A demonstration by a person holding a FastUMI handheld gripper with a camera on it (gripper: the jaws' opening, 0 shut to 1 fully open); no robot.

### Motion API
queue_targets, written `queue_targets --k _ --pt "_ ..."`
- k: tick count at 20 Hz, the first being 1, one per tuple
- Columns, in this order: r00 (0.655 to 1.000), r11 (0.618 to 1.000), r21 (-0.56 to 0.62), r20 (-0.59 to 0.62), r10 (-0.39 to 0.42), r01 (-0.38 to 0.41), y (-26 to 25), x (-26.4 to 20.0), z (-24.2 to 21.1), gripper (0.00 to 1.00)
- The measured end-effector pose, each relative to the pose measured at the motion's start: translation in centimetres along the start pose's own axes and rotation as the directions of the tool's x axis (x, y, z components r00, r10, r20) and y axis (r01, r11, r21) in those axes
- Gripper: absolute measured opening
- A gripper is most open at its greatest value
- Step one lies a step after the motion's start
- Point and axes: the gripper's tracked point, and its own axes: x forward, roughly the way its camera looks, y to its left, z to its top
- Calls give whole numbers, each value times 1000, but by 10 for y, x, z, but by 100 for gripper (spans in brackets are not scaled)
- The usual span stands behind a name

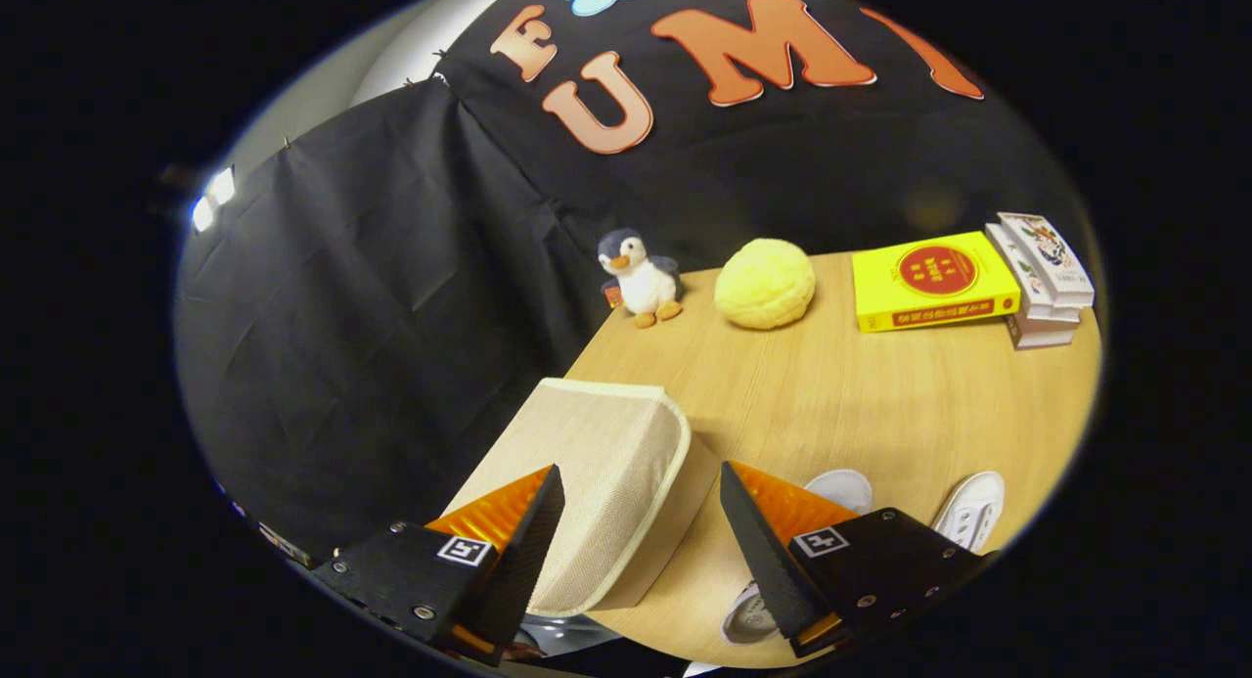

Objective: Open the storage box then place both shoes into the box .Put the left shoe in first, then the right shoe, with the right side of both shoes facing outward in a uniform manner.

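Tool (641, 531): one two-finger unit, hand-held, seen from its own camera looking forward along the fingers. Fingers: spread wide apart, jaws open, a broad gap between the tips. Left finger (514, 531): wedge-shaped, ribbed inner face turned toward the gap. Right finger (768, 546): matching wedge, mirrored. Each finger mount carries a small square marker. Contact: neither finger visibly presses on anything. Attitude: tilted, rolled to one side.

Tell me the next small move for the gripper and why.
Probably ease the gripper forward and down so its open fingers straddle the lid edge of the storage box, then close. The beige lid is down and sits between and just ahead of the fingers, untouched; both white shoes lie on the table beside the box.
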Motion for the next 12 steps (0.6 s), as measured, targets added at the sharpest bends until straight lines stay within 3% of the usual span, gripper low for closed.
queue_targets --k 5,12 --pt "992 996 63 -107 73 -66 9 22 -35 96" --pt "972 981 167 -195 133 -101 16 51 -67 96"
